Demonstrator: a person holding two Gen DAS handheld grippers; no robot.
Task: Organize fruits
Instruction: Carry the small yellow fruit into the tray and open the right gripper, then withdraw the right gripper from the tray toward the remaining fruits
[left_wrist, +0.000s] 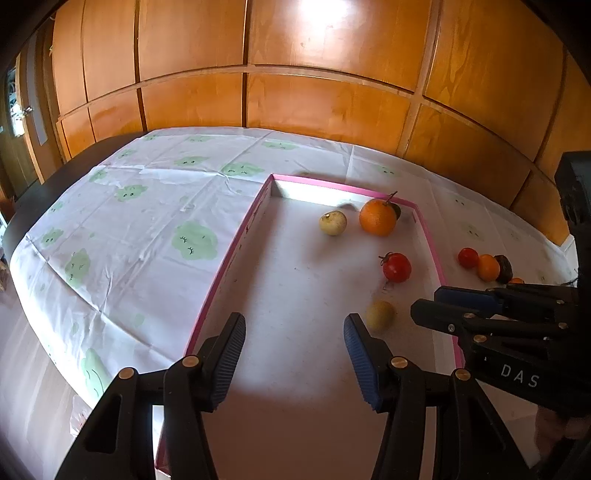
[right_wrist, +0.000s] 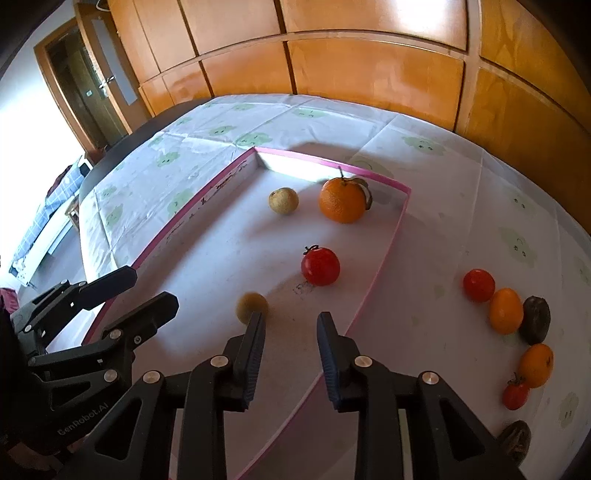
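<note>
**A:** Inside the pink-rimmed tray (right_wrist: 391, 236) I count four fruits: a blurred yellowish fruit (right_wrist: 252, 307) nearest me, a red tomato (right_wrist: 320, 266) mid-tray, then a pale round fruit (right_wrist: 283, 200) and a big orange (right_wrist: 342, 200) near the far wall.

**B:** Is the yellowish one held?

**A:** No. It lies just past my right gripper (right_wrist: 291, 325), beside the tip of one finger (right_wrist: 256, 332). Jaws stand a narrow gap apart, nothing between them. Can't tell if that finger touches the fruit.

**B:** Left gripper?

**A:** My left gripper (left_wrist: 295, 328) hangs over the near part of the tray floor, jaws moderately apart, empty. The same yellowish fruit (left_wrist: 379, 314) shows just beyond its blue pad.

**B:** Anything outside the tray?

**A:** On the tablecloth (right_wrist: 461, 177), to the tray's right, a curved row: small red tomato (right_wrist: 478, 285), orange fruit (right_wrist: 505, 311), dark fruit (right_wrist: 535, 318), another orange fruit (right_wrist: 537, 364), tiny tomato (right_wrist: 515, 394), a brownish one (right_wrist: 516, 439) at the frame edge. Wooden cabinet doors (right_wrist: 369, 74) behind the table.
</note>
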